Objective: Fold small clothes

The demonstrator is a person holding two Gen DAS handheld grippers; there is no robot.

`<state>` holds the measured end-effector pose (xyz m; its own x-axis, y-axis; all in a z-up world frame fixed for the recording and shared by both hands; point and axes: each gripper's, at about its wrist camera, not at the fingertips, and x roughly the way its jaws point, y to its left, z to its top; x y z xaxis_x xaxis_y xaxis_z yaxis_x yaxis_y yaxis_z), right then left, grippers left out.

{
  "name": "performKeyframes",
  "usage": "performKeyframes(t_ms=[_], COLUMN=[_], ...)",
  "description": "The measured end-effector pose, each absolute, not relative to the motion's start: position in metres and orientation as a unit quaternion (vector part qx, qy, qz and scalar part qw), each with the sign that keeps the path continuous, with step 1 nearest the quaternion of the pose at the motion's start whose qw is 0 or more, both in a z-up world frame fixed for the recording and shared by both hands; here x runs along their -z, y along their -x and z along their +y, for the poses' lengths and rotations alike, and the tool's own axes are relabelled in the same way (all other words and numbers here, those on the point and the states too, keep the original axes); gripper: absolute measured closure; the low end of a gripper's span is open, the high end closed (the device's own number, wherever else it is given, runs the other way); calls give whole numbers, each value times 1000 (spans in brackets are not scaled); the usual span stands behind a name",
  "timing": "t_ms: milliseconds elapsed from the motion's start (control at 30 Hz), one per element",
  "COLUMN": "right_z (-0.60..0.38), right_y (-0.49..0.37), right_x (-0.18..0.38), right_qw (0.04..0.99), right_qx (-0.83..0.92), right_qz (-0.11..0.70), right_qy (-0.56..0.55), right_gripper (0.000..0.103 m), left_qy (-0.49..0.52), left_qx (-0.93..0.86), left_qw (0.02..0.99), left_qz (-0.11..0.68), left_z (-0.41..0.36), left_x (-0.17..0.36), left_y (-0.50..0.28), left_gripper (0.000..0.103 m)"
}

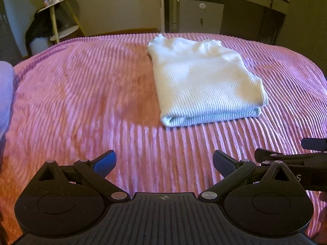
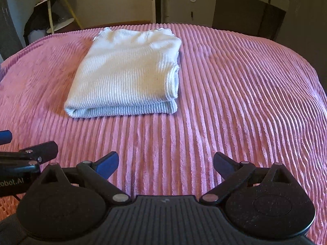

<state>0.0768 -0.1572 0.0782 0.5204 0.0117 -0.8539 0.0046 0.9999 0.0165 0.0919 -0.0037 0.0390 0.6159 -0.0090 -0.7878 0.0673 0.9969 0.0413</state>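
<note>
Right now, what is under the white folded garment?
The white folded garment lies flat on the pink ribbed blanket, its own lower layers showing at the near fold. Anything between those layers or beneath it is covered. Both grippers are open, apart from it.

Dim warm light, fisheye edges, slight blur.

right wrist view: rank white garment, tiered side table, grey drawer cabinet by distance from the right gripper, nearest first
1. White folded garment: on the pink bedspread, ahead-left of the open right gripper.
2. Tiered side table and grey drawer cabinet: both beyond the bed's far edge, left and centre-right; too close to rank.
</note>
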Motion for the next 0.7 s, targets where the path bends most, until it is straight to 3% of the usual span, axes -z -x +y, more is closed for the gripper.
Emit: performKeyframes(t_ms=[700], right_z=[-158], right_y=[-92], right_x=[-81], right_qw=[868], right_qx=[-7], right_qz=[496], right_qy=[-14], right_gripper=[4], left_qy=[-41], left_qx=[9], left_qw=[891], left_qz=[451], left_z=[-4], left_x=[-38], left_y=[-104], left_gripper=[0])
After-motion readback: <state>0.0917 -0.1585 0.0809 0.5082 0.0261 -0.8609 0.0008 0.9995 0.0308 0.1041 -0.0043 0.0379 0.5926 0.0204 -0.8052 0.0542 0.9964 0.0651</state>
